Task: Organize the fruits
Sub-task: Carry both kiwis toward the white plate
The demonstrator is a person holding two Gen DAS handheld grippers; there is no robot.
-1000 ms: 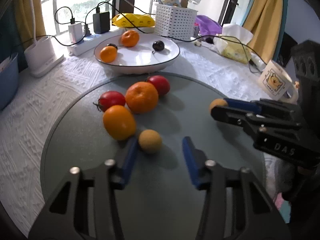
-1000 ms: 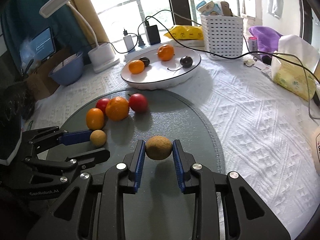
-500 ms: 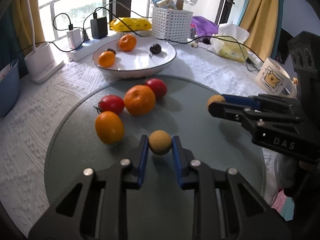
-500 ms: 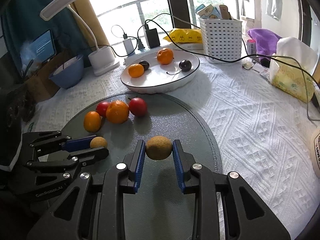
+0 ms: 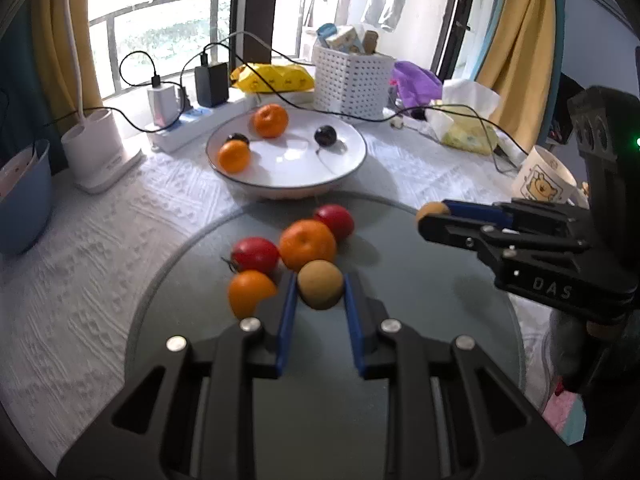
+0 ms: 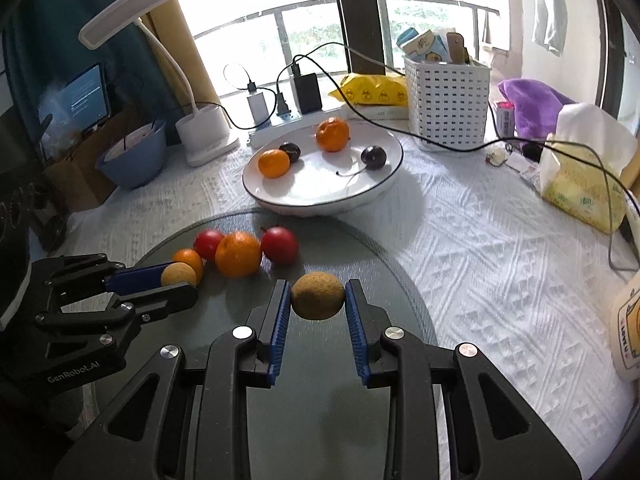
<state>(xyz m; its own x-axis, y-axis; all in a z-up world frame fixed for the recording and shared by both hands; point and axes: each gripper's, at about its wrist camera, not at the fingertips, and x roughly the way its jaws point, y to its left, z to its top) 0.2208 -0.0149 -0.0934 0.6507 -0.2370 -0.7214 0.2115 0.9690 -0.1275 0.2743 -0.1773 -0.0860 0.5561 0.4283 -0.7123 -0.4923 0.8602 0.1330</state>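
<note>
left gripper [image 5: 320, 294]: a small brown fruit [image 5: 320, 284] is clamped
right gripper [image 6: 318, 298]: a larger brown fruit [image 6: 317, 296] is clamped

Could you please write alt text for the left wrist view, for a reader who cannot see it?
The left tongs grip a small tan round fruit above a grey round mat, beside two oranges and two red fruits. Behind stands a white plate with two oranges and two dark fruits; at right, the right tongs hold another tan fruit.
</note>
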